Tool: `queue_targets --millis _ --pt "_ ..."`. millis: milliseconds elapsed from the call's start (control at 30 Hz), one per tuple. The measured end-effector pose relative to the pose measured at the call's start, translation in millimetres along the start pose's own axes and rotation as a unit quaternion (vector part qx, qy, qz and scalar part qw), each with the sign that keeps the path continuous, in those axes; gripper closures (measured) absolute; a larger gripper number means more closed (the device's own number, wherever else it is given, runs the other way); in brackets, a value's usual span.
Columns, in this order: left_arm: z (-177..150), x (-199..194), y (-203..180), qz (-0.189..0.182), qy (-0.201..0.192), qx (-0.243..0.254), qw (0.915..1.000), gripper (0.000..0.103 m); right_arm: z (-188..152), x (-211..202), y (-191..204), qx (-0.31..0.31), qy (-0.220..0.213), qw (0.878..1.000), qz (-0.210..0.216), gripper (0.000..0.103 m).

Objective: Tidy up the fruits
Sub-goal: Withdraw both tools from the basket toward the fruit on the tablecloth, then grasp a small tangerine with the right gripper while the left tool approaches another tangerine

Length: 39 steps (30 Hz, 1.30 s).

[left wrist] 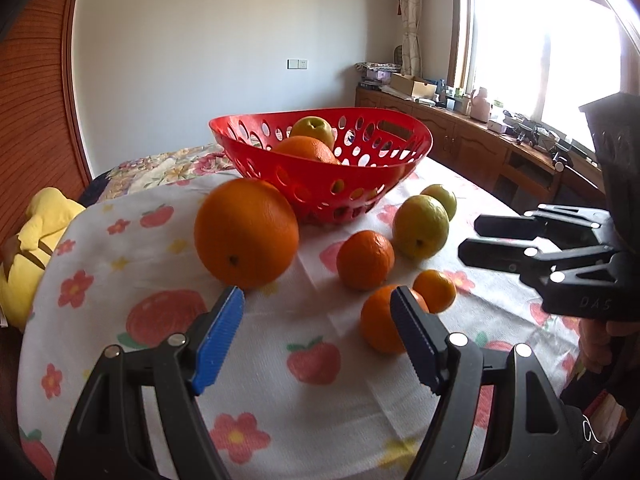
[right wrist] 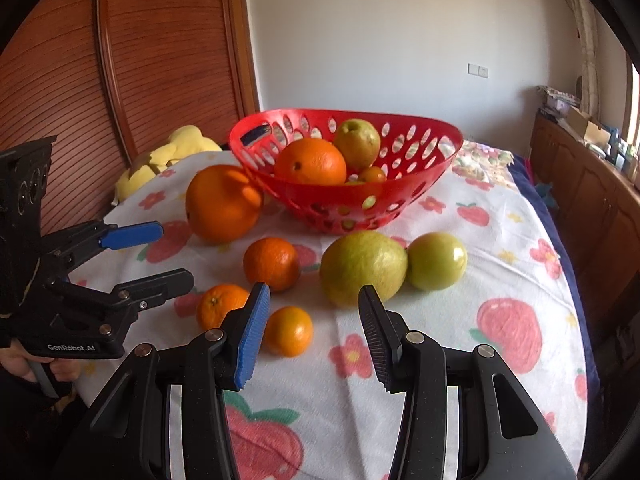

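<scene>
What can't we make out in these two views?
- Basket contents: the wall hides the bottom in both views, so fruit count is uncertain.
- Small orange, left view: partly behind the left tool finger.
- Yellow plush: cut off by the table edge in both views.
- Sideboard clutter: too small, backlit by the window.

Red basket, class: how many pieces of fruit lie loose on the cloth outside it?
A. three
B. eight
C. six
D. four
C: outside the red basket, the right wrist view shows one big orange, three smaller oranges and two green fruits on the cloth.
</scene>
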<state>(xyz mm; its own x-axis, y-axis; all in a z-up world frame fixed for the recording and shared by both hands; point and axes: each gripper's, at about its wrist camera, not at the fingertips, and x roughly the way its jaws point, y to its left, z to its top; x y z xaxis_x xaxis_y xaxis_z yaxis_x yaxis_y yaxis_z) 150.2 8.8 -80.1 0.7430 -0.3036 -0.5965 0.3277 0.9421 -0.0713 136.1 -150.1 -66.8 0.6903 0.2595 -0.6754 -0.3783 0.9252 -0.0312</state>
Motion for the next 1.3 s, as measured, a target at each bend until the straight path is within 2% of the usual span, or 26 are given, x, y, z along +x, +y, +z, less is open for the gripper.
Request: queue_targets --millis 200,500,767,833,1000,1300 --pt "-6 0 -3 0.008 -0.001 0.008 0.9999 0.027 -12 12 3 0.007 0.017 1.0 0.007 0.057" --pt "-9 0 -1 -0.003 -0.01 0.001 0.9999 0.027 -20 25 9 0.003 0.036 0.999 0.017 0.059" --pt "-7 -2 -4 0.0 -0.013 0.01 0.9999 0.027 -20 34 15 -0.015 0.057 0.998 0.006 0.065" --pt "-7 -2 -3 -0.001 -0.012 0.007 0.9999 0.027 -21 36 15 -0.018 0.062 0.998 0.009 0.071" --pt "-6 -2 -1 -0.005 -0.012 0.005 0.9999 0.027 -22 31 14 -0.03 0.053 0.998 0.003 0.071" --pt "-5 -1 -11 -0.003 -0.007 0.03 0.9995 0.027 -27 20 -10 -0.01 0.046 0.999 -0.007 0.071"
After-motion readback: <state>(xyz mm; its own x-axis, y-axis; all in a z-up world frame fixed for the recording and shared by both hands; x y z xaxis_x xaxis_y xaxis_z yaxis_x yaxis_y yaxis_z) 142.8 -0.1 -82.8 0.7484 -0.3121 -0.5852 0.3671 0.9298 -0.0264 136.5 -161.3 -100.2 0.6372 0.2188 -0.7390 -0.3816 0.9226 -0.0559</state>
